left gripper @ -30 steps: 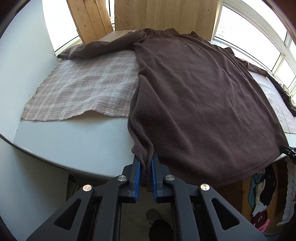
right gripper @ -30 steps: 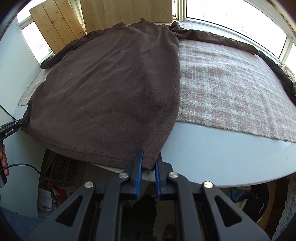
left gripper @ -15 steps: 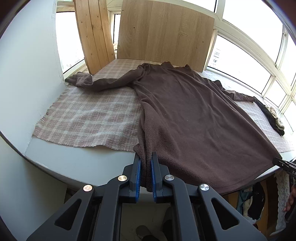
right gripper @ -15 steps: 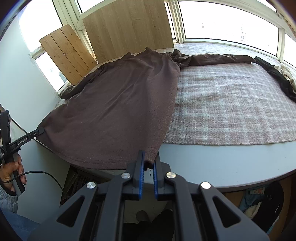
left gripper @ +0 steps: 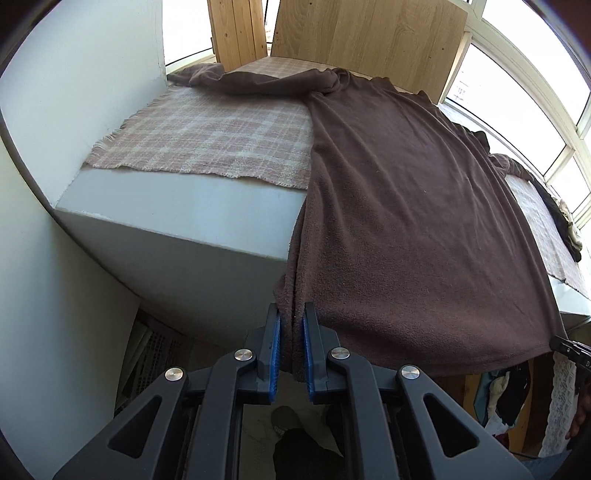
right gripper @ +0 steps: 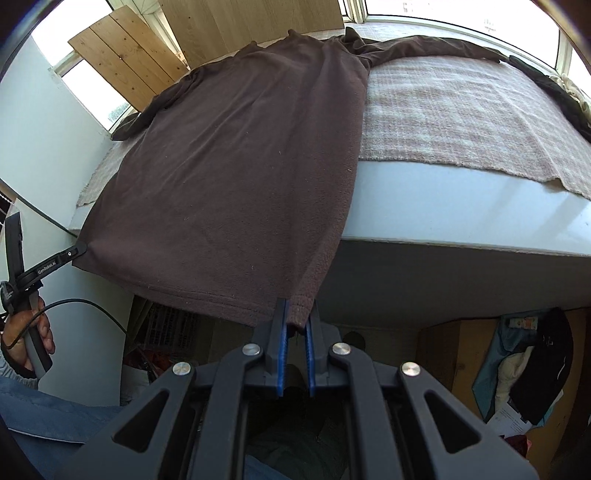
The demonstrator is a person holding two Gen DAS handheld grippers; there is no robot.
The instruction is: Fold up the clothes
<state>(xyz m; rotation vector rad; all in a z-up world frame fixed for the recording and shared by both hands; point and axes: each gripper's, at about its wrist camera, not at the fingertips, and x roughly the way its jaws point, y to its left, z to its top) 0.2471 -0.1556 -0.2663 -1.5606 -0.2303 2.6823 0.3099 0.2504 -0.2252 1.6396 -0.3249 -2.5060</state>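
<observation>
Fleece, dark brown and long-sleeved, made up the garment (left gripper: 406,206) that lay spread front-down-or-up (which, could not be told) across a pale pink-and-cream plaid woven blanket (left gripper: 207,136) on a white-topped platform (left gripper: 177,199) beside the windows. Its hem had been drawn off the near edge of the platform, so the lower part hung in the air while the body and both sleeves stayed on the plaid cloth. One sleeve (left gripper: 243,79) trailed toward the corner by the upright light wooden boards (left gripper: 236,33); the other sleeve (right gripper: 436,44) ran along the window sill in the right wrist view.

The left gripper (left gripper: 292,325), black with blue pads, was clenched on the hem corner nearest the wall, a bunched fold of fleece pinched between its pads. The right gripper (right gripper: 296,325) was likewise clamped on the opposite hem corner, the stitched edge caught between its blue pads. Between the two, the hem stretched as a fairly taut line.

In the right wrist view the person's left hand (right gripper: 26,336) gripped the handle of the other tool, a black cable (right gripper: 85,304) looping from it, with a blue denim sleeve below. A heap of dark and cream clothing (left gripper: 565,221) rested at the far end of the blanket.
</observation>
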